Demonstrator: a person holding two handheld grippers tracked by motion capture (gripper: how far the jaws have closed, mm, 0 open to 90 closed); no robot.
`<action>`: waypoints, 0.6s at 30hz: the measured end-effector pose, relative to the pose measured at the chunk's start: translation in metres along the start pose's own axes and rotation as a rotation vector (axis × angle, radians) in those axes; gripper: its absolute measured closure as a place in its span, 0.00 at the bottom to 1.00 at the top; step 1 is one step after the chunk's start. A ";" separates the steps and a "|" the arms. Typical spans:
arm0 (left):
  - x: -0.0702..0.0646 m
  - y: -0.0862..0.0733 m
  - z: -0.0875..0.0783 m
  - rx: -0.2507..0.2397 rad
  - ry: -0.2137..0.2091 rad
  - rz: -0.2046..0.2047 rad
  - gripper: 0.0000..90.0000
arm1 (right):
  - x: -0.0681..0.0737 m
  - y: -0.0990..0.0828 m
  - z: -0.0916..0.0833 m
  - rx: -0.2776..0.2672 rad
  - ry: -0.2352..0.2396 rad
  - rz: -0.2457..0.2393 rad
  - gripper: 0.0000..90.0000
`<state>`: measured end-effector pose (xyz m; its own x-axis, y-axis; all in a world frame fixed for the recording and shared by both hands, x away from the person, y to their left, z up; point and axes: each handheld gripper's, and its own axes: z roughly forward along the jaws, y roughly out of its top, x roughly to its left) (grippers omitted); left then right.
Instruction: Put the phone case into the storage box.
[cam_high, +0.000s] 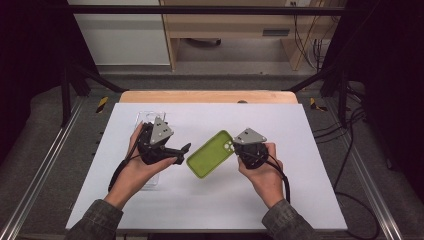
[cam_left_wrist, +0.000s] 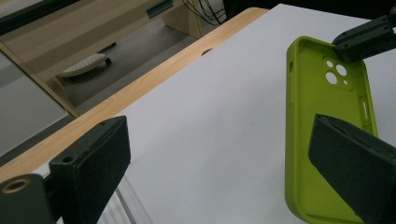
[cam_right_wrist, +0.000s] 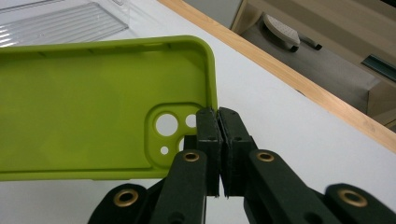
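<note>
Right gripper (cam_high: 239, 149) pinches green phone case (cam_high: 210, 154) by wall at camera-hole corner, lifting that end off white table (cam_high: 300, 165). Left gripper (cam_high: 181, 153) spread wide, nothing between jaws, pointing at case, likely to take it. Clear case (cam_high: 145, 119) lies behind left hand.

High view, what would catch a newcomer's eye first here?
The lime-green phone case stands out at the middle of the white table, lifted by its camera-hole corner, which the right gripper pinches with shut jaws. To its left the left gripper points at the case with jaws wide open. A clear case lies flat behind the left hand.
</note>
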<state>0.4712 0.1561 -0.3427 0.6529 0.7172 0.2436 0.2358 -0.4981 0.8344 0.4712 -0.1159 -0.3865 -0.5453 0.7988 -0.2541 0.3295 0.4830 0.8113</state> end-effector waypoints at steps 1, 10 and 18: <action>-0.001 0.001 0.001 0.002 -0.002 0.002 0.06 | 0.000 0.000 0.000 -0.002 -0.002 -0.003 0.98; -0.001 0.006 0.005 -0.004 -0.003 0.006 0.06 | 0.001 -0.003 -0.002 -0.013 -0.006 -0.002 0.98; -0.004 0.012 0.009 0.006 -0.013 0.013 0.06 | 0.001 -0.003 -0.005 -0.028 -0.015 -0.007 0.98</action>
<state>0.4784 0.1430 -0.3379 0.6655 0.7040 0.2481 0.2313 -0.5105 0.8282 0.4656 -0.1179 -0.3867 -0.5360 0.8009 -0.2671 0.3045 0.4784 0.8237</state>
